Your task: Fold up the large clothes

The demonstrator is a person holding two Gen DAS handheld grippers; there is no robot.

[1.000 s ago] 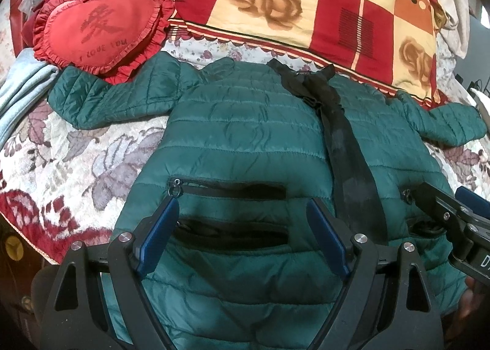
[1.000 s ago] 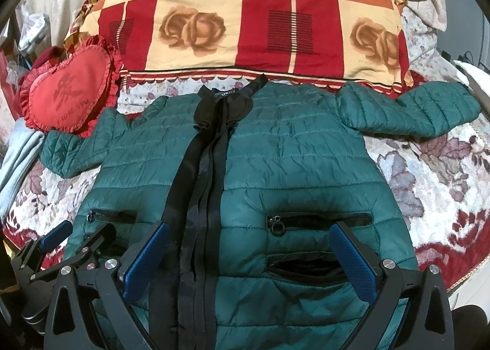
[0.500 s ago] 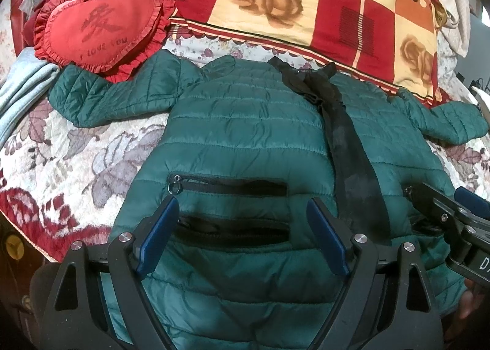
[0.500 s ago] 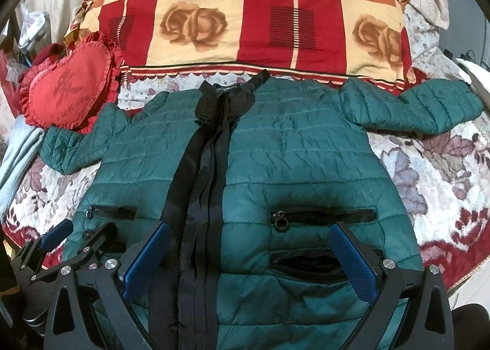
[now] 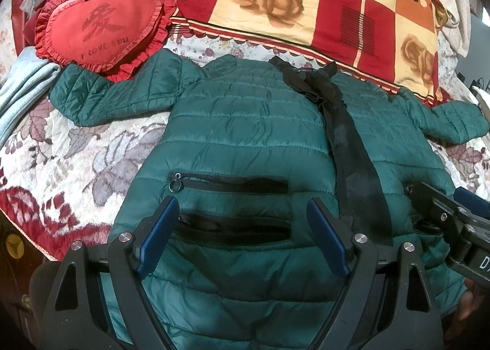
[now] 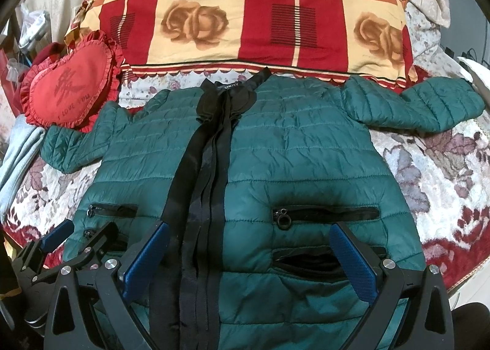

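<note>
We have a green quilted jacket point(image 6: 306, 166) spread face up on the flowered bedspread point(image 6: 444, 172), collar toward the checked rose blanket point(image 6: 245, 22), both sleeves out to the sides. Our left tongs point(image 5: 242, 236) and right tongs point(image 6: 249, 261) hover over the hem end, each spread wide and holding nothing.

We judge the jacket light, puffy and soft, with a slick shell that will likely slide and spring back after a fold. The firmest places to grip look like the hem corners, the cuffs and the black zipper strip point(image 6: 202, 190) down the front; pinching the padded middle would probably only gather loose fabric.

The shell is stitched in horizontal channels, slightly crinkled. Black zipped pockets point(image 6: 324, 215) sit on each side near the hem. A frilled red heart cushion point(image 5: 98, 28) touches the left sleeve point(image 5: 113, 99).
</note>
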